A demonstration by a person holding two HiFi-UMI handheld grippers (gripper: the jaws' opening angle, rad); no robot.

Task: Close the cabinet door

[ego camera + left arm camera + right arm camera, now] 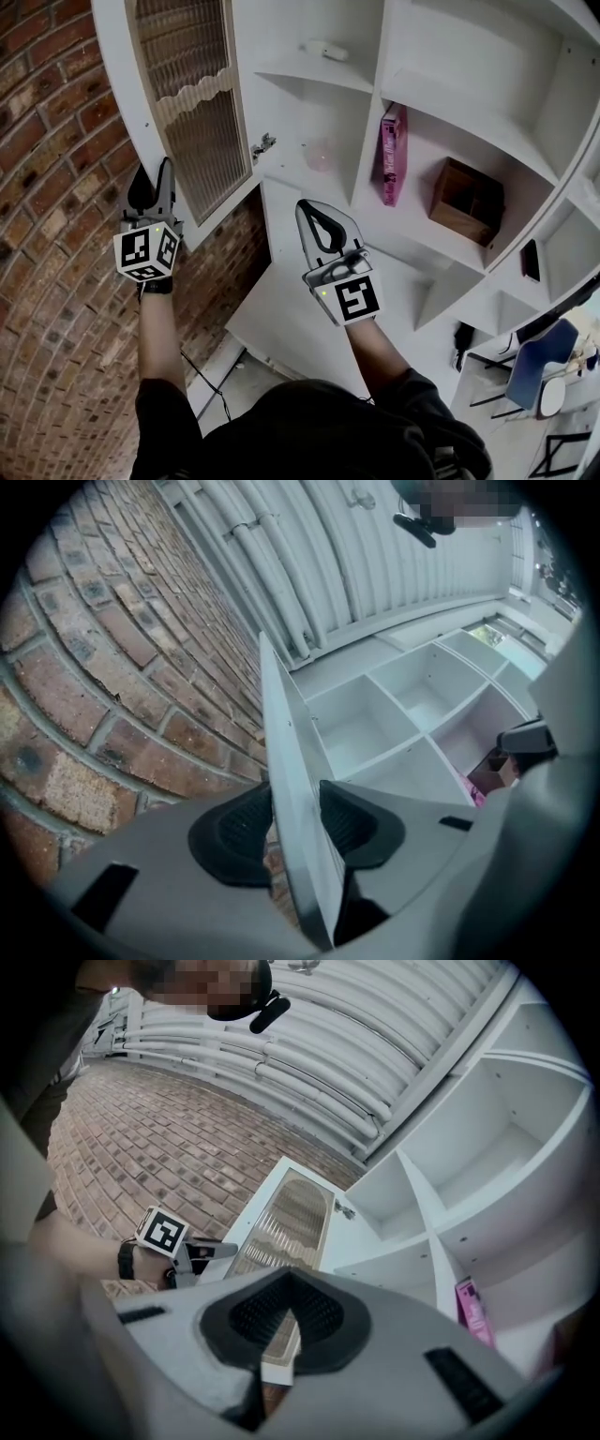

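The white cabinet door [187,103], with a ribbed glass panel, stands swung open to the left of the white cabinet [469,56], next to the brick wall. My left gripper [155,183] is at the door's free edge. In the left gripper view the door's edge [291,761] runs between the two black pads [352,822], which press on both faces. My right gripper [314,211] hovers in front of the cabinet's lower shelves, shut and holding nothing. In the right gripper view its tips [287,1279] meet, and beyond them are the door [291,1213] and the left gripper [220,1251].
A brick wall [56,281] lies close behind the open door. A hinge [262,145] sits at the door's inner side. The shelves hold a pink box [392,155], a brown box [467,199] and a small white object [325,50]. A blue chair [534,361] stands lower right.
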